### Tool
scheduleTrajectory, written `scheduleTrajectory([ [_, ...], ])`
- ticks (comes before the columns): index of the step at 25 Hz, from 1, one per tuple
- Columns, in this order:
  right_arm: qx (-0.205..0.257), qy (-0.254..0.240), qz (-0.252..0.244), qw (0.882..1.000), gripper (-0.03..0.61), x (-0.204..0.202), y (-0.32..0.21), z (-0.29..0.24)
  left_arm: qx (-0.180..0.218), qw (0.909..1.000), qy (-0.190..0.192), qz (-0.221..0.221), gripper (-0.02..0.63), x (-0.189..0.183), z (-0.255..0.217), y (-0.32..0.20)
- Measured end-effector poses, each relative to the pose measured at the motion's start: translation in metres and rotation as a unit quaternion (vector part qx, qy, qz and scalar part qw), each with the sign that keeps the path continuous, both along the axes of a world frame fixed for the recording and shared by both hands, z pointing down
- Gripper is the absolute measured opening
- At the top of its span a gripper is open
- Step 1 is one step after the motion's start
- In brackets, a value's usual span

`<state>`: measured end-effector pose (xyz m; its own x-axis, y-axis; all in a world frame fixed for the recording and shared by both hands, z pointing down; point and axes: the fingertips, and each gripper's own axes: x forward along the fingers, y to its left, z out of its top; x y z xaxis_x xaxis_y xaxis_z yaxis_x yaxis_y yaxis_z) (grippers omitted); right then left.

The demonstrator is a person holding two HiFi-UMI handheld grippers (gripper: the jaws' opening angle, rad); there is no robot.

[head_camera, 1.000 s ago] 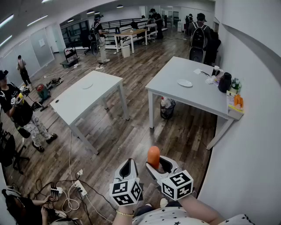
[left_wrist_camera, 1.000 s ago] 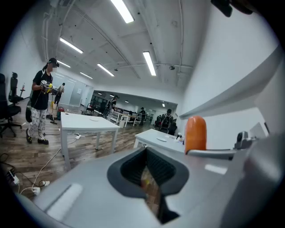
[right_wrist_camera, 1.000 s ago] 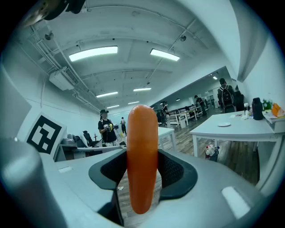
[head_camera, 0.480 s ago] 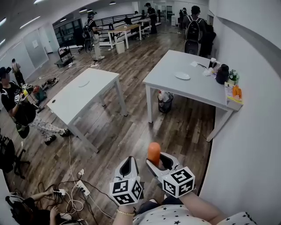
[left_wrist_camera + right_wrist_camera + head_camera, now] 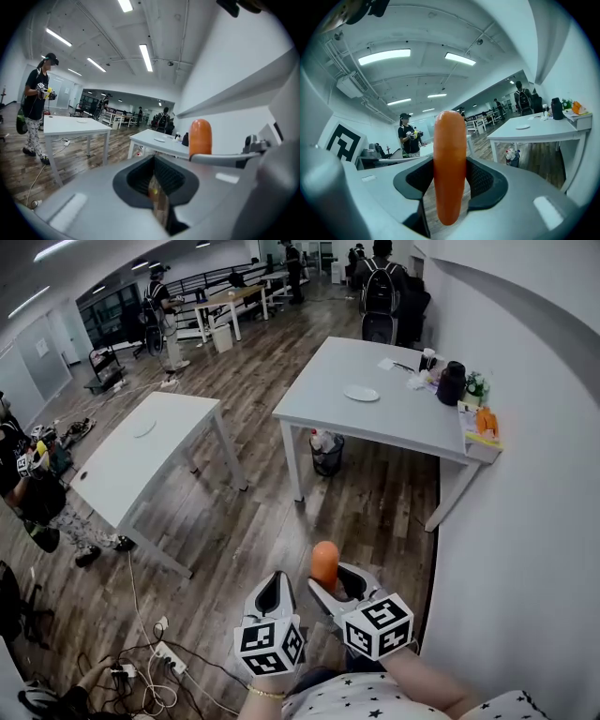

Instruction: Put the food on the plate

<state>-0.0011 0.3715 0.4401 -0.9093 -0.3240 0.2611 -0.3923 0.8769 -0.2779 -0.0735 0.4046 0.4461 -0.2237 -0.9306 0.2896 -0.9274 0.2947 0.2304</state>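
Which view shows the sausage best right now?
The right gripper view: the sausage fills the centre, upright, clamped between the fingers. The head view shows it small; the left gripper view shows only its upper end.

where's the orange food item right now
The orange food item stands upright, clamped by the right gripper, low centre of the head view, just right of the left gripper.

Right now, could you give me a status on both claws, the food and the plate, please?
Left claw shut, empty. Right claw shut on the orange sausage, upright. Plate on the table ahead, across the floor.
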Motion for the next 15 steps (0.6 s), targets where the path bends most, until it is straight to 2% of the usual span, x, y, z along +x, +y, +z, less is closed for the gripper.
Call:
scheduleTrajectory([
  [6, 0.006, 0.002, 0.012, 1.000, 0.213, -0.007, -0.089, 0.004, 0.005, 0.9998, -0.001, 0.017, 0.008, -0.006, 0.003, -0.090],
  [15, 0.017, 0.002, 0.019, 1.000, 0.213, -0.010, -0.251, -0.012, 0.025, 0.9992, -0.004, 0.033, 0.008, -0.010, -0.016, -0.254],
])
